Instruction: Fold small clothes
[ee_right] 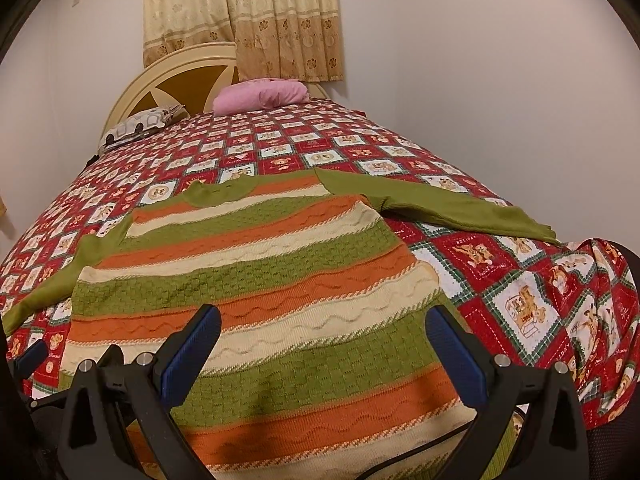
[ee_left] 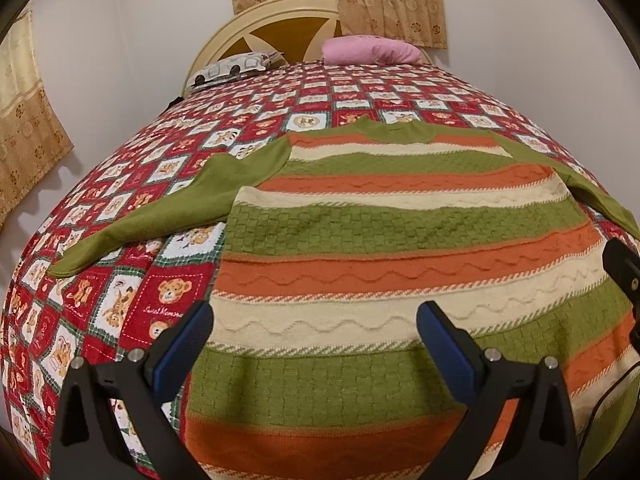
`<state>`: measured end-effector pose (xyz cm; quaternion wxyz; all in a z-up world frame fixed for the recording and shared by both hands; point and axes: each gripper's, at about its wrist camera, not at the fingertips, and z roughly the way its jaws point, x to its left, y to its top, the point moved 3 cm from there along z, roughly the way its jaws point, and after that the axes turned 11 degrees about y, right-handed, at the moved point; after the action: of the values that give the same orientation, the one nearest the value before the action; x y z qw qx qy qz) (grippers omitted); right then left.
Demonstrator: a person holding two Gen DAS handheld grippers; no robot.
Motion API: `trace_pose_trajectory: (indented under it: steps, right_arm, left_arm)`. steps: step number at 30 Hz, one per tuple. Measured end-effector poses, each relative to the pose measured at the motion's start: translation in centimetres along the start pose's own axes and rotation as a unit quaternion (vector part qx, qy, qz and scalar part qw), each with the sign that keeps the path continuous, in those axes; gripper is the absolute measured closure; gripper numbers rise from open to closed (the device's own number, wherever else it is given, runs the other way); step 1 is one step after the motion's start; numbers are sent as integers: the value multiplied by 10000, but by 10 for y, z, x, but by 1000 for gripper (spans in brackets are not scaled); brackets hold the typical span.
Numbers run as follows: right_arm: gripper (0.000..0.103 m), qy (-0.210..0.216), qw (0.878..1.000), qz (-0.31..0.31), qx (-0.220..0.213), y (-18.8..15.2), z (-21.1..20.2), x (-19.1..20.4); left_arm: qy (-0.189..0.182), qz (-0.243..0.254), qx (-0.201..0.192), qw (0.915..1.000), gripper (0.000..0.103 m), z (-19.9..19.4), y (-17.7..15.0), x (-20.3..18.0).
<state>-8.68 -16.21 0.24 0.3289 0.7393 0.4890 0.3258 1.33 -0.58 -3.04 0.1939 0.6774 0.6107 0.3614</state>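
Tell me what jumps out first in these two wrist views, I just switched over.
The striped sweater in green, orange and cream dominates, spread flat on the red teddy-bear quilt with both green sleeves stretched out to the sides. The left gripper and right gripper hover open over its lower part, holding nothing. At the far end a pink pillow lies against the cream headboard.

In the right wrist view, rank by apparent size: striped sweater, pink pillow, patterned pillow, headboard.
1. Striped sweater, by far the largest, though it lies nearest the camera.
2. Headboard, partly hidden by the curtain.
3. Pink pillow and patterned pillow look about alike; unsure which is bigger.
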Motion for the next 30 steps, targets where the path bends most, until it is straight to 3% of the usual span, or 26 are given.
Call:
trace_pose_trajectory:
  steps: [30]
  right_arm:
    - [1, 10, 10000, 40, 51, -4, 2, 0]
  left_arm:
    - [-6, 29, 24, 10000, 0, 1, -2, -3]
